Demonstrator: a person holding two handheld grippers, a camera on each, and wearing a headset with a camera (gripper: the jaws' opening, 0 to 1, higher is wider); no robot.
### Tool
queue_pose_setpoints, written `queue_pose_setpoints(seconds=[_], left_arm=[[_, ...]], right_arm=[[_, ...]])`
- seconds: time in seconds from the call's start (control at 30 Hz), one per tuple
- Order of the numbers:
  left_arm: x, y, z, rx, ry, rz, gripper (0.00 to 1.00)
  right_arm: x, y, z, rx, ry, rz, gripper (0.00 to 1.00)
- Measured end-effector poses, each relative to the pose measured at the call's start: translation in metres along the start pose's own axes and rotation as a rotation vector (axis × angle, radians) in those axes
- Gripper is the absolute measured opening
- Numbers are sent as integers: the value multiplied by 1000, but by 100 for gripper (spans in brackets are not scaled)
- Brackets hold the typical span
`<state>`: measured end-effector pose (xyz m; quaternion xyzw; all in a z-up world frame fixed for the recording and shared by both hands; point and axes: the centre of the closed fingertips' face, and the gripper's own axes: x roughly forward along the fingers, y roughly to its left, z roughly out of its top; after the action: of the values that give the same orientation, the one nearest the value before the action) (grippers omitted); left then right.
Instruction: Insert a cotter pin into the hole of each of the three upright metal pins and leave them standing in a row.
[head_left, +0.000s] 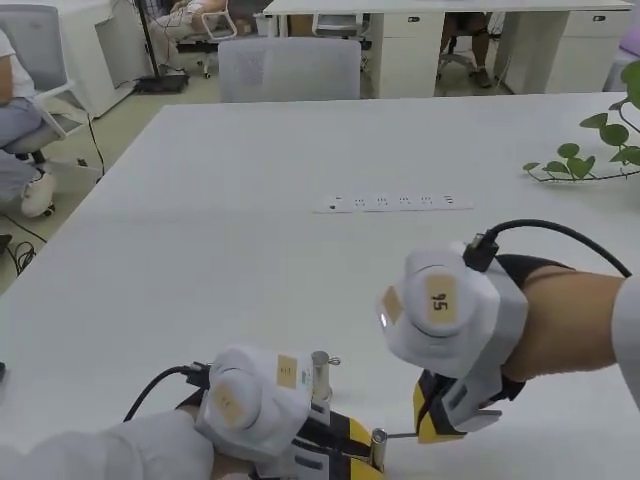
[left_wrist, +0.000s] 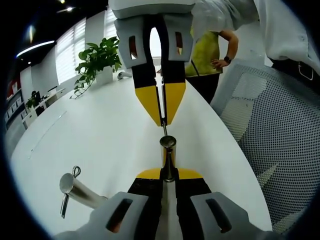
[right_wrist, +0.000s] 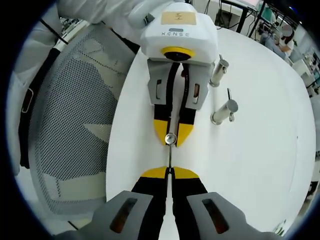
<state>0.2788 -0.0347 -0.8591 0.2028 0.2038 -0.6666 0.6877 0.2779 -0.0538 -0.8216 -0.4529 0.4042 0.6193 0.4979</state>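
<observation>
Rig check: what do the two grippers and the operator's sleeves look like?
The left gripper and right gripper match: rounded white housings, grey finger mounts, black jaws with yellow tips. A black cable plugs into the right one, and another into the left. Tan stickers mark the housings; the right sticker reads 15. The left arm wears a white sleeve.

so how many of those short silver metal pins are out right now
3. One short silver metal pin is clamped in the left gripper. A second pin and a third pin stand apart on the white table beside that gripper. None seem hidden.
</observation>
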Motion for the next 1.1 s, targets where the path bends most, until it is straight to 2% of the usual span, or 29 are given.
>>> queue_pose_setpoints(seconds=[0.67,1.1], left_arm=[[1,0,0,-5,0,-3,7],[1,-1,0,-9,0,-3,7]], right_arm=[[3,-1,13,-28,-7,11,3],[1,1,13,-26,1,19,3]])
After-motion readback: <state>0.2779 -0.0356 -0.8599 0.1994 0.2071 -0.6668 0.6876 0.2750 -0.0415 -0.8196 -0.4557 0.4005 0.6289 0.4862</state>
